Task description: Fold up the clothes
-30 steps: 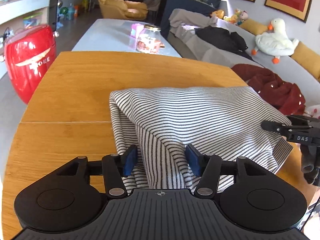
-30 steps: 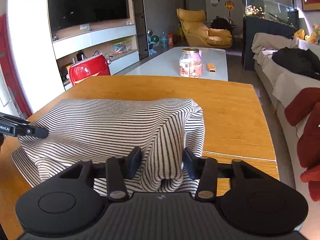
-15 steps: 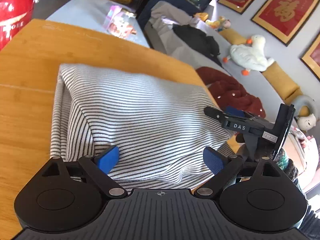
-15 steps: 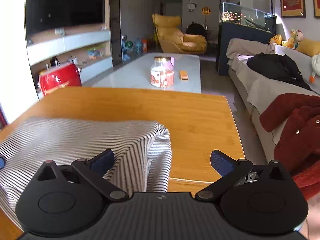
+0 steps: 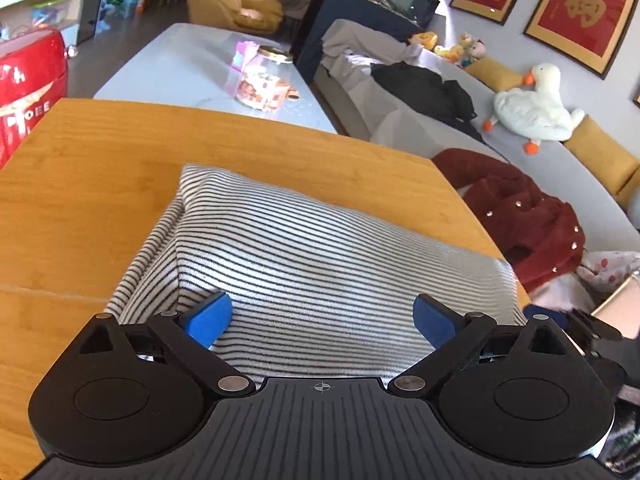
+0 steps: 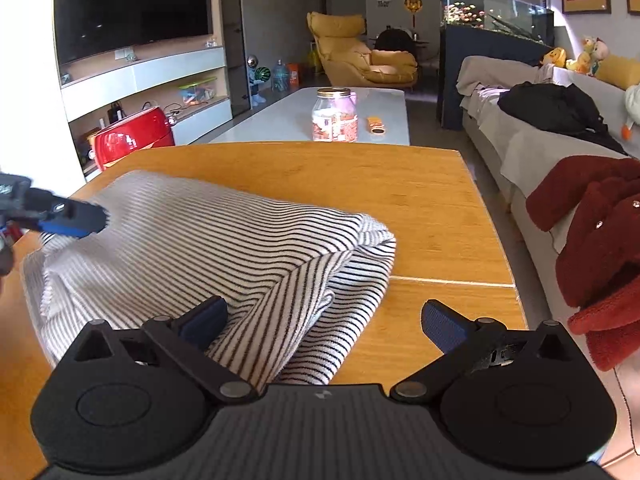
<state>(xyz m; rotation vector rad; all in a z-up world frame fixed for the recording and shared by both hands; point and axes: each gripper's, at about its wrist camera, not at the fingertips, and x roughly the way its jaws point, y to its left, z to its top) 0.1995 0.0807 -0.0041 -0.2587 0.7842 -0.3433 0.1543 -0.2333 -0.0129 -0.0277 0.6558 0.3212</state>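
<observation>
Taking the striped garment (image 5: 320, 264) as the landmark: it lies in a thick layered bundle on the wooden table (image 5: 92, 152), several plies stacked, with a rounded fold along its far edge. That doubled-over shape is what folding would leave, though whether another fold is wanted I cannot judge from here.

At the garment's left near corner, the left gripper (image 5: 322, 320) sits low over the cloth, its 2 blue pads spread wide with stripes lying between them and nothing pinched. To me it looks placed there to either press the top layer flat or let it settle.

At the garment's right near corner, the right gripper (image 6: 324, 320) is likewise spread wide, 1 pad over the hanging layered edge and the other over bare wood just beside the cloth. It grips nothing.

Beyond the garment, further down the room, a glass jar (image 6: 335, 115) stands on a pale coffee table. Right of the garment, a red coat (image 6: 592, 240) is heaped on the sofa, possibly next in line.
</observation>
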